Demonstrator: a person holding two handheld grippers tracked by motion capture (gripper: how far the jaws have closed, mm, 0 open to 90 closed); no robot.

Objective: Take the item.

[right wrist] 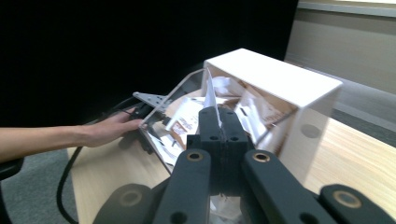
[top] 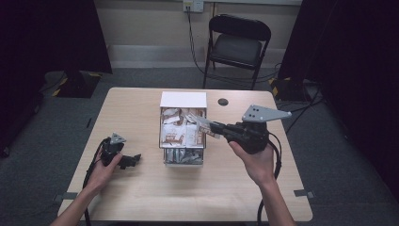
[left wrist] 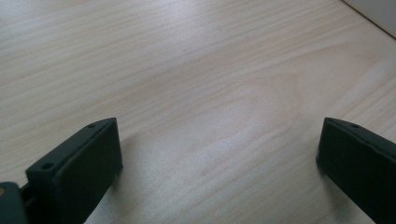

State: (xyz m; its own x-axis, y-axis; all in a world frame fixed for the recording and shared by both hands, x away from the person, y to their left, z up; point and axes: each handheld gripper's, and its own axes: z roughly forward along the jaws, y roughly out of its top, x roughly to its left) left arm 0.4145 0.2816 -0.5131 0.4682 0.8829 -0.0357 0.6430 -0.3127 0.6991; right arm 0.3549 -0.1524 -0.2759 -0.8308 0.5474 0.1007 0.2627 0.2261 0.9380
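Observation:
A clear box (top: 163, 141) with a white far part (top: 183, 100) stands mid-table and holds several white and brown packets (top: 175, 134). My right gripper (top: 207, 126) hovers over the box's right side, shut on a thin white packet (top: 195, 119). In the right gripper view that packet (right wrist: 209, 93) stands edge-on between the closed jaws of the right gripper (right wrist: 219, 114), in front of the box (right wrist: 280, 77). My left gripper (top: 135, 159) lies on the table left of the box, open. In its own view the left gripper (left wrist: 219, 149) has bare wood between its jaws.
A small black round disc (top: 223, 101) lies on the table behind the box to the right. A black folding chair (top: 237, 44) stands beyond the far edge. Cables (top: 89, 172) trail from both grippers toward the near edge. A white corner of the box (left wrist: 373, 14) is at the left gripper view's top right.

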